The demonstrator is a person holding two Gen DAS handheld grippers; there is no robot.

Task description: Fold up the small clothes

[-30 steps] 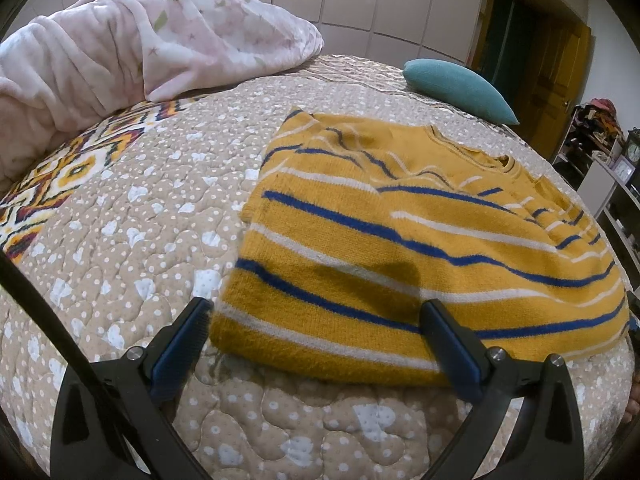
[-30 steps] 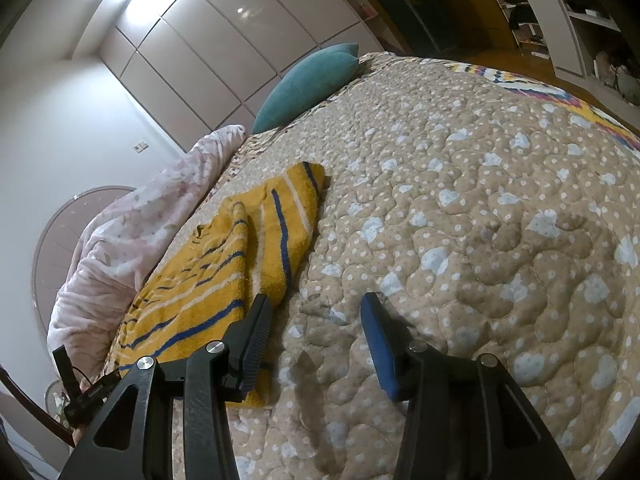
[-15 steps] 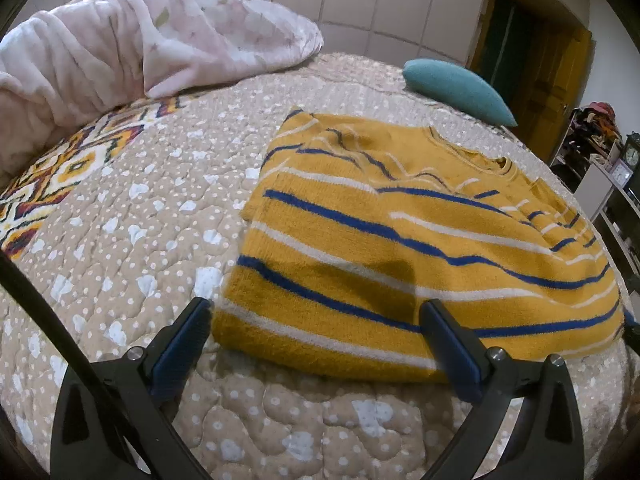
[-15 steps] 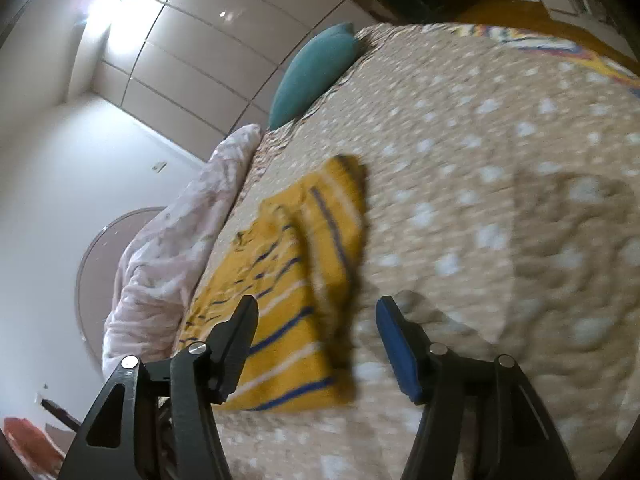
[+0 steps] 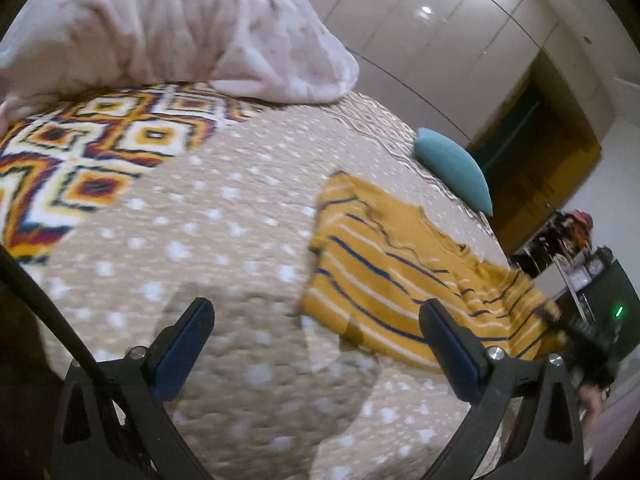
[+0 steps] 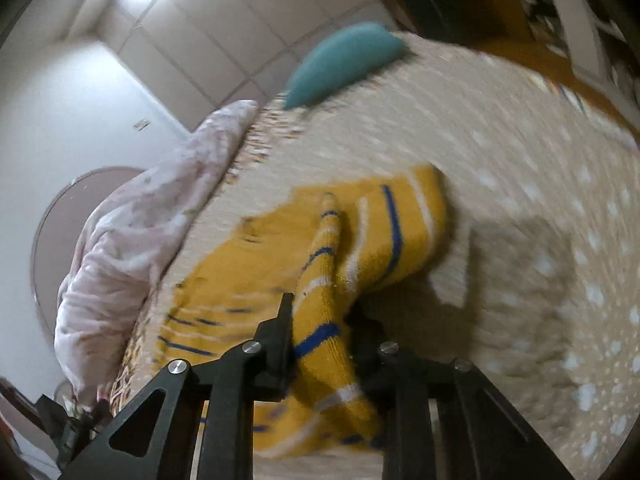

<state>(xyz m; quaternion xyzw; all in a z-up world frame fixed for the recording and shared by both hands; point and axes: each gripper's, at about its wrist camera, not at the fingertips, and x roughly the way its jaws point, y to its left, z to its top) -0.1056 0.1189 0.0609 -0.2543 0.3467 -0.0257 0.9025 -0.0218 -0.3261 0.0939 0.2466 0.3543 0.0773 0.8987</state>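
Note:
A yellow sweater with blue and white stripes lies folded on the spotted beige quilt. My left gripper hangs open above the quilt with nothing between its fingers. The sweater lies ahead of its right finger. In the right wrist view my right gripper is closing, and its jaws pinch a raised fold of the sweater. That edge is lifted off the bed while the rest lies flat. The view is blurred by motion.
A bunched pink blanket lies at the back left of the bed. A teal pillow sits at the far edge beyond the sweater. A bright diamond-patterned throw covers the left side. White wardrobe doors stand behind.
My left gripper pulled back, up and left, and rolled, so the sweater now lies to its right. My right gripper reached the sweater, pinched its near edge and lifted it.

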